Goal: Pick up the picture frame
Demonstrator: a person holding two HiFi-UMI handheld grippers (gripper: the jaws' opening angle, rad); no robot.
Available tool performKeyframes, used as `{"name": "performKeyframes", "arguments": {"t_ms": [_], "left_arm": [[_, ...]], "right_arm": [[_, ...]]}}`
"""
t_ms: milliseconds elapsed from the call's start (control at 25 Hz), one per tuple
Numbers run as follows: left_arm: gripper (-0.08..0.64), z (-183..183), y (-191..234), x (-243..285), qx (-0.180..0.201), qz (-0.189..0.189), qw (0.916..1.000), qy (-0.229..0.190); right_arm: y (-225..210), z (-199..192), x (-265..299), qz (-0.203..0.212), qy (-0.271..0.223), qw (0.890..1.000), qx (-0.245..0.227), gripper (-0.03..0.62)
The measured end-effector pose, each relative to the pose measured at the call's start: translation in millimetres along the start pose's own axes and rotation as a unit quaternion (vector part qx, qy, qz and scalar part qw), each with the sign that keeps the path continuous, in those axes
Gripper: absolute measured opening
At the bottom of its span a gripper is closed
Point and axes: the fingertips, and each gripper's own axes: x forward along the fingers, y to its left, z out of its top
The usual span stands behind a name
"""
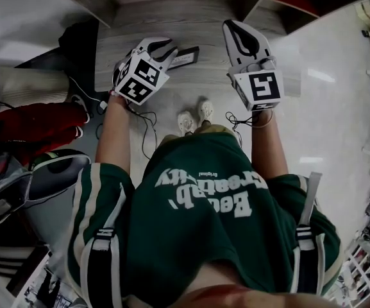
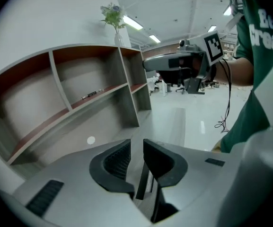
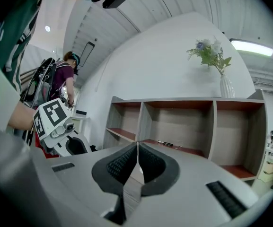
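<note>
Standing at the low wooden ledge [image 1: 197, 18], you held both grippers out over it, beyond your shoes [image 1: 194, 117]; the frame [image 1: 186, 57] lay flat on that ledge, dark-rimmed, between the two grippers and much nearer the left one; the left gripper [image 1: 169, 49] was tilted down toward it, its tips just over the frame's left end, so that end was hidden in the head view. Your left gripper's jaws stood spread, with a clear gap between the ribbed pads [image 2: 116, 159]; a thin dark bar showed low in that gap, close by the right-hand pad; whether it touched that pad could not be told, and neither pad pressed on it. The right gripper [image 1: 233, 27] was held to the right of the frame and well apart from it, pointing level toward the far shelf [image 3: 183, 122]; its jaws were pressed together, meeting along one line with nothing between them. On top of the shelf, toward the right, stood a vase [image 3: 225, 85] of flowers; a pen [image 3: 167, 144] lay on the board of the middle compartment. To your left a red bag [image 1: 37, 124] lay on the floor, and a black cable [image 1: 147, 130] trailed near your left arm; far off at the left, in the right gripper view, another person [image 3: 63, 77] in a dark top stood by a white counter.
</note>
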Motion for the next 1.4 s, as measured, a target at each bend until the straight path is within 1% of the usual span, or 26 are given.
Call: {"name": "performKeyframes", "arguments": {"t_ms": [120, 200, 400, 520, 640, 720, 960, 1160, 1400], "left_arm": [[0.095, -7, -10, 10, 0.019, -0.037, 0.9988, 0.024], [0.116, -13, -16, 17, 0.029, -0.054, 0.9971, 0.044], [0.124, -28, -22, 34, 0.040, -0.080, 0.9929, 0.079], [0.127, -39, -25, 43, 0.054, -0.095, 0.9881, 0.108], [0.127, -47, -32, 53, 0.061, -0.114, 0.9831, 0.129], [0.127, -53, -36, 59, 0.067, -0.123, 0.9799, 0.142], [0.127, -63, -43, 74, 0.066, -0.144, 0.9734, 0.166], [0.127, -75, -44, 84, 0.087, -0.151, 0.9653, 0.194], [0.127, -82, -54, 93, 0.092, -0.176, 0.9556, 0.218]], "right_arm": [[-2, 0, 1, 0.002, 0.002, 1.000, 0.000, 0.034], [-3, 0, 2, 0.003, 0.002, 1.000, 0.000, 0.034], [-1, 1, 7, 0.012, 0.001, 1.000, -0.007, 0.034], [0, 0, 9, 0.015, 0.004, 1.000, -0.007, 0.034], [-1, 1, 9, 0.017, 0.006, 1.000, -0.008, 0.034], [-2, 2, 8, 0.019, 0.003, 1.000, -0.009, 0.034], [-4, -2, 6, 0.023, 0.003, 1.000, -0.008, 0.034], [-7, -7, 3, 0.021, 0.006, 1.000, -0.004, 0.034], [-12, -8, 0, 0.019, 0.006, 1.000, -0.005, 0.034]]}}
